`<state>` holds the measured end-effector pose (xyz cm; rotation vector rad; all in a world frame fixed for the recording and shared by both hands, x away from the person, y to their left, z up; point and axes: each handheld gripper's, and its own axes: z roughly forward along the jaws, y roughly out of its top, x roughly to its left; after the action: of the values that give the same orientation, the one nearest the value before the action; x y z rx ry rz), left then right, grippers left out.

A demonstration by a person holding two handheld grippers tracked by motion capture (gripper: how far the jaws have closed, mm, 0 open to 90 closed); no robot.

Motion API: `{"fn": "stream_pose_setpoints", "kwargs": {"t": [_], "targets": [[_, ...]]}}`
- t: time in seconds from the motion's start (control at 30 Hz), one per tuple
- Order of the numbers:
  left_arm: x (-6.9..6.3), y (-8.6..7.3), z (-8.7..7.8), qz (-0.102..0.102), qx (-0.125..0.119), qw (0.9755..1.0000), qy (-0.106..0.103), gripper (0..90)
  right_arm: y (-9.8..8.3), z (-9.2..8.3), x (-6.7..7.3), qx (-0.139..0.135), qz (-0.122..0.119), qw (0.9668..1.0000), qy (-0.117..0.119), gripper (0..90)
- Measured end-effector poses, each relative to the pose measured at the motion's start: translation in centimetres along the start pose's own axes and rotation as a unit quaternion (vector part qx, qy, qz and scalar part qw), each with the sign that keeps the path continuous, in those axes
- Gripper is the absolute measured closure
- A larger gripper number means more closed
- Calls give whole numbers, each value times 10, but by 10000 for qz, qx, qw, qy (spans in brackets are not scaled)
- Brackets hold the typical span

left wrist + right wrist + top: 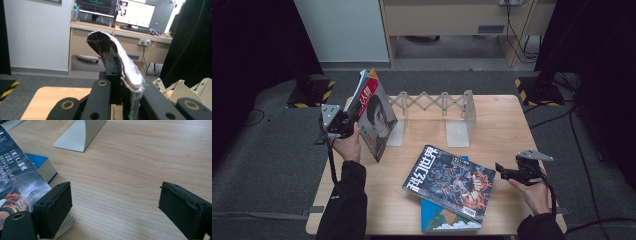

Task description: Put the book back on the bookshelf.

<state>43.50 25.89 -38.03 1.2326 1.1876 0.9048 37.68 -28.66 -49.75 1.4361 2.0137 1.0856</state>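
Gripping a glossy magazine [374, 117] upright at the desk's [502, 125] left rear, the left tongs [343, 125] were clenched on it; their own view showed its pages curling over. Right tongs [507, 173] stood released beside a dark magazine [451, 181] stacked on a blue book [42, 165]. A metal accordion bookrack [434, 112] held nothing.

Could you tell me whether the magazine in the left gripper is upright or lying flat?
Upright, tilted: the left gripper holds the magazine on edge above the table.
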Motion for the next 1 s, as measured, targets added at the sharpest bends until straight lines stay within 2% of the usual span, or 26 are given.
{"fn": "stream_pose_setpoints", "kwargs": {"t": [0.17,0.43,0.57,0.7,0.8,0.9,1.0], "targets": [[0,-1,4,23,-75,10000,44,861,0,0,-1,7,4,10000,13,117],[12,-3,0,89,-26,9999,124,844,0,0,0,-15,-10,10000,16,117],[10,-3,0,238,-10,9996,142,828,0,0,1,8,14,10000,19,117],[10,-3,0,248,14,9996,117,799,1,0,1,-15,-14,10000,21,117],[10,-4,-1,152,31,9999,-43,697,1,0,1,-20,-5,10000,28,117],[12,-4,-4,38,32,9999,-162,638,1,0,1,-28,-11,10000,32,117],[13,-1,-9,0,-13,9998,-192,561,2,-1,2,-49,9,10000,43,117]]}}
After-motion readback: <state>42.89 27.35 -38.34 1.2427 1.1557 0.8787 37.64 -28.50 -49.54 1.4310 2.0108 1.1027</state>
